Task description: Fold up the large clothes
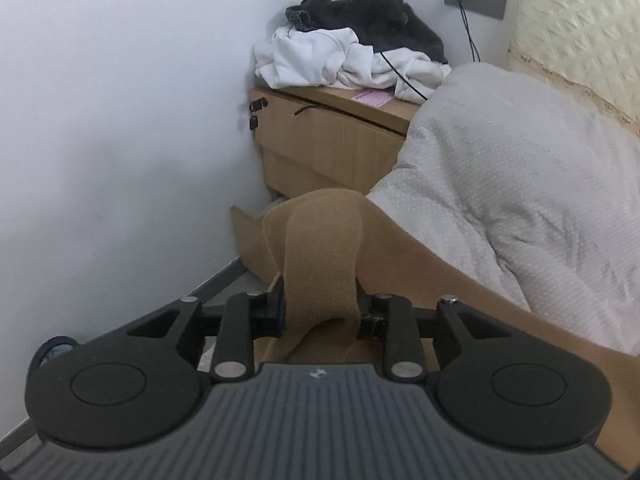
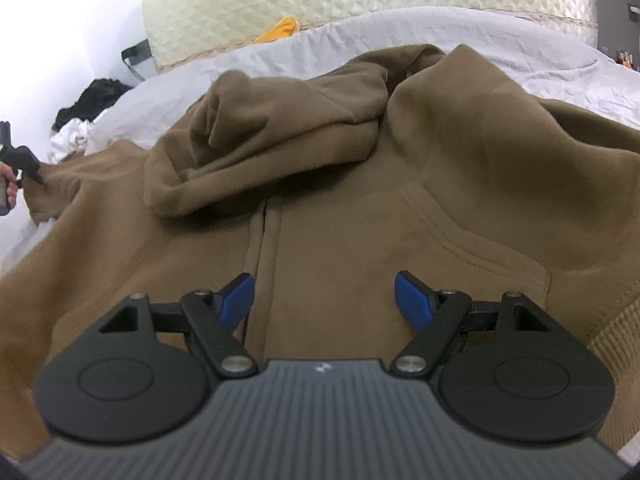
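My left gripper (image 1: 320,316) is clamped on the ribbed cuff (image 1: 320,264) of the brown hoodie (image 2: 320,220), with the sleeve hanging out over the side of the bed near the wooden nightstand (image 1: 328,140). My right gripper (image 2: 324,300) hovers with its jaws apart, nothing between them, just over the hoodie's front between the zipper (image 2: 262,240) and the pocket (image 2: 460,248).

The hoodie lies spread face up on the pale duvet (image 2: 440,28), hood (image 2: 260,148) slumped over the chest. It looks thick, soft and floppy, fairly heavy for cloth, so it will sag and drag rather than slide. I judge the 2 best holds are firm edges: the cuff I have, and the ribbed hem (image 2: 612,340) or a shoulder seam, since loose fleece would bunch.
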The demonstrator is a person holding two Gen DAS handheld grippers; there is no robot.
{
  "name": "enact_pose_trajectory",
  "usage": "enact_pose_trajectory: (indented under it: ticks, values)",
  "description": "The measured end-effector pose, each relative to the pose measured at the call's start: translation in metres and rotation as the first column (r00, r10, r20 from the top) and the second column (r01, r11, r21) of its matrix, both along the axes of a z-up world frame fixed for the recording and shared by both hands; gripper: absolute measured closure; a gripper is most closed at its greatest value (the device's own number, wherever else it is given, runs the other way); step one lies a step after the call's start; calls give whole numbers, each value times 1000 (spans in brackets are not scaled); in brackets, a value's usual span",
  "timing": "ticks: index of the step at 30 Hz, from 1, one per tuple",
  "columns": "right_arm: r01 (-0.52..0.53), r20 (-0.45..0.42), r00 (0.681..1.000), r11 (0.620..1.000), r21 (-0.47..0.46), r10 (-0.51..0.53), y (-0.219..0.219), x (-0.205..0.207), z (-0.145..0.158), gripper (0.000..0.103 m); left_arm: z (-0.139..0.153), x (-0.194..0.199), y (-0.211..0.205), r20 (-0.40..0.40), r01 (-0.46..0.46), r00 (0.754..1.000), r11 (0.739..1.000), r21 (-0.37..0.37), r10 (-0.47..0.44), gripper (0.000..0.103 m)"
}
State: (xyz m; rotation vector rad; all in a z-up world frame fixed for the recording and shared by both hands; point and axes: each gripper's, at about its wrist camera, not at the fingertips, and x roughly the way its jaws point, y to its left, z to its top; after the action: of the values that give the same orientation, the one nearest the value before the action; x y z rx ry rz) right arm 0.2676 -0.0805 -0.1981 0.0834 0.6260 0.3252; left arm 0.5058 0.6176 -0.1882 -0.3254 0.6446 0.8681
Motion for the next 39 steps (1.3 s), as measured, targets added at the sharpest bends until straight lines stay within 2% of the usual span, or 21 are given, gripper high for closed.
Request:
enact_pose_trajectory:
  ticks: [2, 4, 7, 9, 11, 15, 17, 20, 24, 28, 30, 33, 35, 36, 39]
  values:
    - [-11, 3, 1000, 1000, -14, 11, 2, 3, -2, 23, -2, 1, -8, -20, 29, 999, 999, 46, -28, 63]
    - [-22, 2, 1000, 1000, -15, 22, 3, 5, -3, 22, 1, -3, -13, -31, 20, 999, 999, 48, -18, 53]
    - [-26, -2, 1000, 1000, 1, 26, 1, 8, -2, 22, 11, -21, -17, -34, -2, 999, 1000, -4, 1, 39]
    - [-28, -6, 1000, 999, 25, 28, -2, 7, -1, 24, 19, -34, -21, -37, -9, 999, 999, -37, 8, 24]
    - [-30, -8, 1000, 998, 46, 30, -6, 4, 2, 24, 32, -56, -33, -7, 20, 1000, 995, -101, -21, 21]
    - [-29, 5, 1000, 995, 99, 28, -15, -5, 11, 24, 55, -99, -74, 11, 50, 999, 987, -152, -49, 20]
    - [-24, 14, 1000, 991, 129, 23, -20, -11, 17, 24, 66, -125, -100, 65, 77, 996, 979, -189, -66, 20]
    - [-33, 48, 998, 990, 139, 27, -26, -23, 30, 24, 76, -159, -146, 103, 119, 990, 959, -256, -95, 20]
    - [-53, 95, 995, 988, 144, 39, -35, -43, 48, 24, 82, -198, -220, 158, 237, 968, 915, -327, -194, 20]
    - [-57, 134, 990, 987, 150, 37, -49, -66, 62, 24, 89, -226, -309, 174, 374, 927, 865, -335, -333, 20]
    - [-63, 135, 990, 984, 167, 41, -56, -75, 65, 24, 87, -239, -345, 197, 407, 913, 841, -356, -358, 20]
    - [-52, 118, 993, 980, 190, 29, -69, -87, 69, 24, 79, -258, -395, 221, 410, 911, 820, -401, -348, 20]
    - [-35, 107, 994, 977, 211, 13, -79, -93, 71, 24, 70, -267, -419, 254, 430, 901, 796, -426, -351, 20]
    - [-31, 102, 995, 975, 222, 8, -84, -95, 72, 24, 66, -271, -431, 257, 441, 896, 791, -424, -362, 20]
    - [-6, 97, 995, 973, 230, -17, -99, -100, 77, 24, 53, -286, -458, 241, 429, 902, 804, -410, -358, 20]
